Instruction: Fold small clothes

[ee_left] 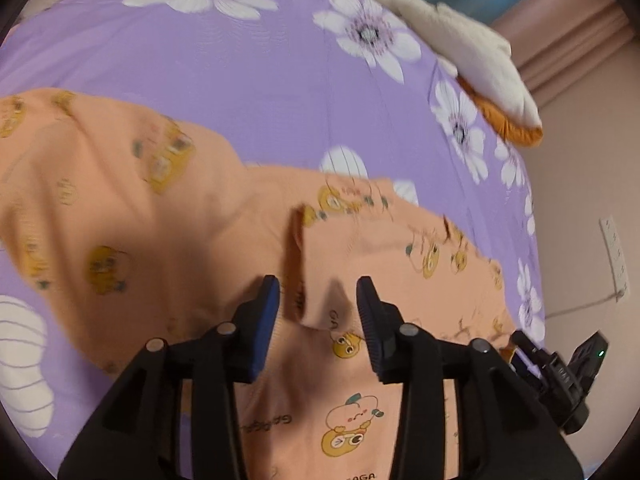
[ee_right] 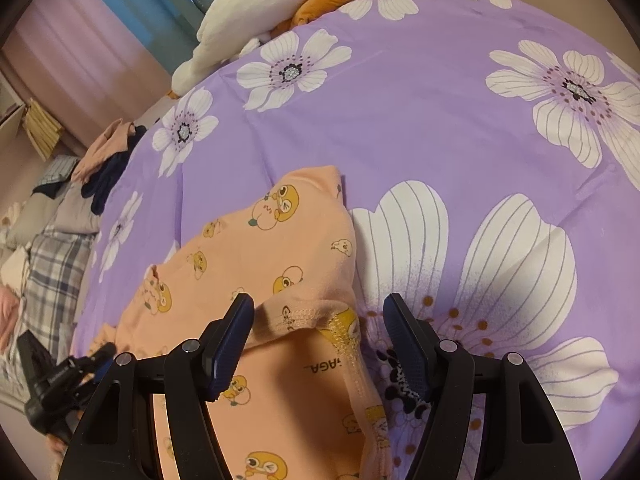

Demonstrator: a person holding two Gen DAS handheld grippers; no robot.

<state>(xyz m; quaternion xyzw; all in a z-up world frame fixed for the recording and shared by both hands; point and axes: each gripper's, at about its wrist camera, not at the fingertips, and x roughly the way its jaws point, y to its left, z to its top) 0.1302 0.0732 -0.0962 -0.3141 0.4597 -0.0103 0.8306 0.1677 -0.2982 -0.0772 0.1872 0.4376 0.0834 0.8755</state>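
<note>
A small peach garment [ee_left: 192, 216] printed with yellow cartoon figures lies partly folded on a purple flowered bed cover [ee_left: 248, 80]. My left gripper [ee_left: 318, 292] is open just above a raised fold of it, holding nothing. In the right wrist view the same garment [ee_right: 256, 256] lies with a stitched hem edge [ee_right: 304, 316] turned up between the fingers. My right gripper [ee_right: 320, 312] is open over that hem and empty. The left gripper also shows at the left edge of the right wrist view [ee_right: 96, 354], and the right gripper shows at the right edge of the left wrist view [ee_left: 524, 340].
A cream and orange plush toy [ee_left: 472, 52] lies at the far edge of the bed, also in the right wrist view [ee_right: 280, 4]. A pile of other clothes [ee_right: 104, 160] and plaid bedding [ee_right: 56, 264] sit beside the bed. A wall with a socket [ee_left: 614, 256] stands at right.
</note>
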